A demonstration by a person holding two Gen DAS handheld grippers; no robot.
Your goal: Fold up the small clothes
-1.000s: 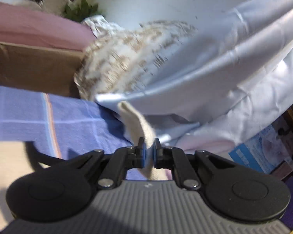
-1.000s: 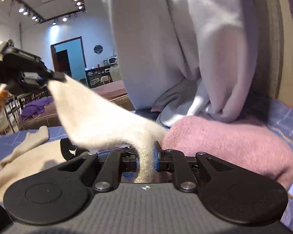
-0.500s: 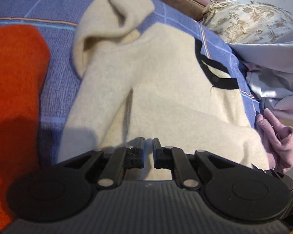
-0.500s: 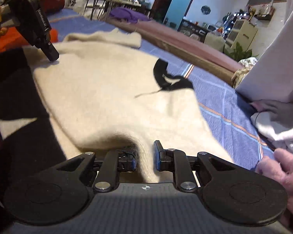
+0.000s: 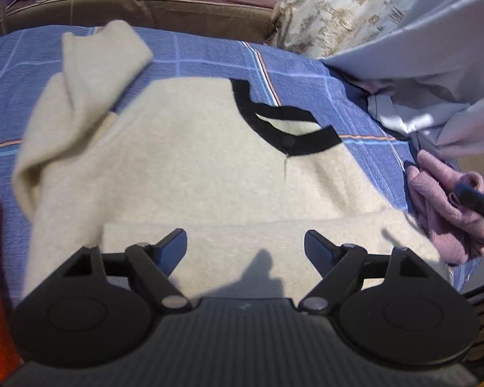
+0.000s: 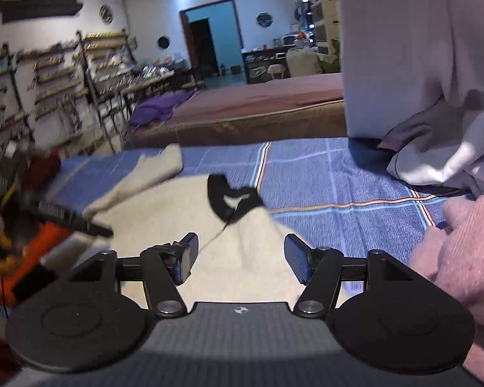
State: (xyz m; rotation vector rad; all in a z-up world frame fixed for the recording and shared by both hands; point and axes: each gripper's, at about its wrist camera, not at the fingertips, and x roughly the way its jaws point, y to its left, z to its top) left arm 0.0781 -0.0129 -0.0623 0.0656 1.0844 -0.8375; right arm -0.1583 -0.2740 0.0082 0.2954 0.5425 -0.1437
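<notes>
both tools are sitting wide open and holding nothing: the left tool is hovering right over the near folded edge of the cream sweater, and the right tool is hanging over its other end. the sweater is lying flat ahead of them on the blue checked bedspread, black collar further out, one sleeve bunched up far left. my guess at the risk: that bunched sleeve is going to get folded in lumpy, or a pinch grabs just one layer.
</notes>
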